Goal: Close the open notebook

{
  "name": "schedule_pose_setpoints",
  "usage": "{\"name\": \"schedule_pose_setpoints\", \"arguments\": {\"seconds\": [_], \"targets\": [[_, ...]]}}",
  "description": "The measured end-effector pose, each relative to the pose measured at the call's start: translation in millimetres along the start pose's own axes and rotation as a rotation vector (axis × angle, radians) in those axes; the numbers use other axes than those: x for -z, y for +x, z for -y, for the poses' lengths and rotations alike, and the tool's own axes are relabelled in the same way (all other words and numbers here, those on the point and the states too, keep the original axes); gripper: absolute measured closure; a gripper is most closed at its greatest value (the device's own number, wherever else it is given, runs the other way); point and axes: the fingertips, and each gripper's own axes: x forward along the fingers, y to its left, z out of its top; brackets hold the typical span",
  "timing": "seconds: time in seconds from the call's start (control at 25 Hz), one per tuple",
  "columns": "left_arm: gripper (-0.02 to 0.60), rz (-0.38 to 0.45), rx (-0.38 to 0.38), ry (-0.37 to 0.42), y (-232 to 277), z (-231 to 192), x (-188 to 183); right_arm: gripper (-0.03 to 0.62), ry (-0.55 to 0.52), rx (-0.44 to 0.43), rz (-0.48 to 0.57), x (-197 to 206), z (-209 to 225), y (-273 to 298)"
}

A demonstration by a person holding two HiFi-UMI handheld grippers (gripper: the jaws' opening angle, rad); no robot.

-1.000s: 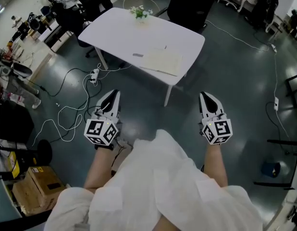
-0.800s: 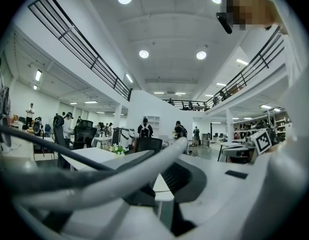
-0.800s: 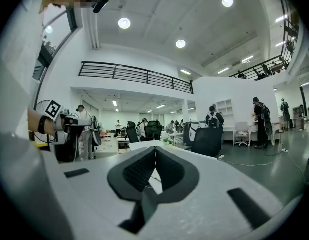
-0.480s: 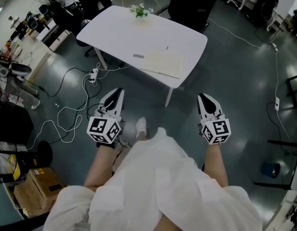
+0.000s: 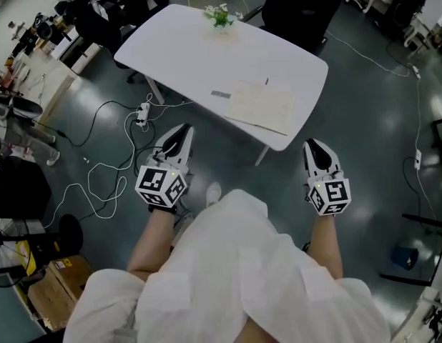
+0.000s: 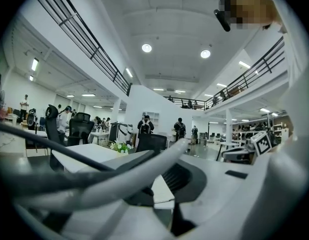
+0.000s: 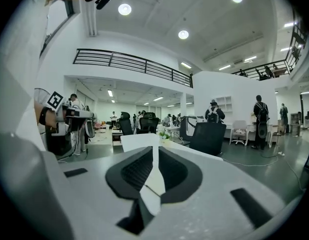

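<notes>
The open notebook [image 5: 262, 106] lies flat with pale pages near the front right edge of the white table [image 5: 185, 48]. Both grippers hang short of that edge, level and pointing at the table. My left gripper [image 5: 182, 136] is left of the notebook, fingers together and empty. My right gripper [image 5: 312, 148] is to the notebook's right, past the table's corner. Its jaws are just starting to open: in the right gripper view the right gripper [image 7: 154, 151] shows only a thin slit with nothing in it, and the table [image 7: 138, 140] lies straight ahead.
A small flower pot [image 5: 219, 14] stands at the table's far edge and a small grey strip [image 5: 219, 93] lies left of the notebook. Cables and a power strip [image 5: 141, 111] trail on the floor at the left. Dark office chairs [image 5: 300, 6] stand behind the table.
The table and notebook have come nearer in the head view as I step forward. Both grippers have moved ahead towards the table's front edge, still empty.
</notes>
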Motion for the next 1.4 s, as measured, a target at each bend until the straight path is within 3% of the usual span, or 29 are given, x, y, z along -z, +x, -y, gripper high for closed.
{"name": "schedule_pose_setpoints", "arguments": {"seconds": [0.48,0.76,1.08,1.4], "targets": [[0.555,-0.078,0.094,-0.009,69.8,-93.5,6.4,0.554,0.028,0.057,-0.060,7.7,-20.4,109.4],[0.555,-0.111,0.176,-0.008,102.4,-125.0,13.4,0.542,0.065,0.171,-0.113,30.9,-17.8,128.7],[0.555,-0.135,0.241,-0.037,129.9,-142.4,22.8,0.526,0.110,0.263,-0.166,50.6,-13.8,134.7],[0.555,-0.181,0.307,-0.036,161.8,-114.1,33.3,0.496,0.148,0.285,-0.233,78.4,7.3,140.1]]}}
